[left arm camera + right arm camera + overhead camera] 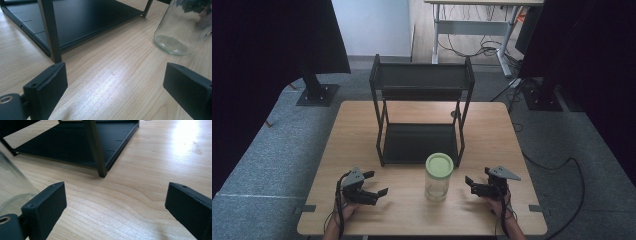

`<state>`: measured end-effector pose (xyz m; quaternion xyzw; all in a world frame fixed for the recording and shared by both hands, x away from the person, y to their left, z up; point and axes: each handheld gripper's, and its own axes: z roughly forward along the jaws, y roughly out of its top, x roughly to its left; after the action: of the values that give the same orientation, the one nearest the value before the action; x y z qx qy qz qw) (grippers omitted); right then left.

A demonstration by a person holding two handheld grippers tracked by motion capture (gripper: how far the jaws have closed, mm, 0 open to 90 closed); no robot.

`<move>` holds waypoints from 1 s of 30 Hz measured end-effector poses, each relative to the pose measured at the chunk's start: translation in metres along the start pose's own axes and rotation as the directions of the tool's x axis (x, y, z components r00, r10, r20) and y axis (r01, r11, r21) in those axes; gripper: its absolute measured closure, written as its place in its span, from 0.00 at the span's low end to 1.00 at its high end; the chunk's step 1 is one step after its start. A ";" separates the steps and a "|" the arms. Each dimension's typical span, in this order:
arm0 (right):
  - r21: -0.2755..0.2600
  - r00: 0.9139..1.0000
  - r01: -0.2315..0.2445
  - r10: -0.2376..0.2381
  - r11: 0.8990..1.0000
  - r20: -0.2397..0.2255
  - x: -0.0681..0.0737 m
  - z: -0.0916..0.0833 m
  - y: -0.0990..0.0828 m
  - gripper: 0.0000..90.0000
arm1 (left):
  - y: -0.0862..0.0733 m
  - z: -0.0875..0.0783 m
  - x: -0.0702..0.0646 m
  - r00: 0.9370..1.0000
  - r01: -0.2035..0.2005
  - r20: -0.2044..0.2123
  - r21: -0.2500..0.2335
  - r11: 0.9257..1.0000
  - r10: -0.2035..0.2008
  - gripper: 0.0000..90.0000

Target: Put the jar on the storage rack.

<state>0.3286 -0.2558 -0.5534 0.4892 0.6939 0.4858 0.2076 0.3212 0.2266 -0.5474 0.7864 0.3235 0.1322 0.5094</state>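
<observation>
A clear glass jar with a pale green lid stands upright on the wooden table, just in front of a black two-tier shelf rack. My left gripper rests low on the table to the jar's left, open, nothing between its jaws. My right gripper sits to the jar's right, also open and empty. In the left gripper view the jar's base is at upper right, the rack's leg at left. In the right gripper view the jar's side shows at far left, the rack's leg ahead.
The rack's lower shelf and upper shelf are both bare. Dark curtains hang at both sides, with stand bases on the grey floor. A desk with cables stands behind. Bare table lies left and right of the rack.
</observation>
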 end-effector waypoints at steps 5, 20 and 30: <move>-0.002 1.000 -0.007 0.007 1.000 0.002 -0.001 0.000 0.000 0.04 | 0.000 0.000 0.000 1.000 -0.004 -0.001 0.004 1.000 0.004 0.06; -0.006 1.000 -0.001 0.001 1.000 0.007 0.000 -0.001 0.000 0.04 | 0.000 0.001 0.000 1.000 -0.003 0.001 0.008 1.000 0.003 0.06; 0.002 1.000 0.014 -0.014 1.000 -0.003 0.003 -0.002 -0.001 0.04 | 0.001 0.001 0.001 1.000 0.000 0.003 0.008 1.000 0.000 0.06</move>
<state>0.3256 -0.2541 -0.5531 0.4839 0.6982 0.4843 0.2093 0.3226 0.2263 -0.5474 0.7887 0.3233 0.1297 0.5065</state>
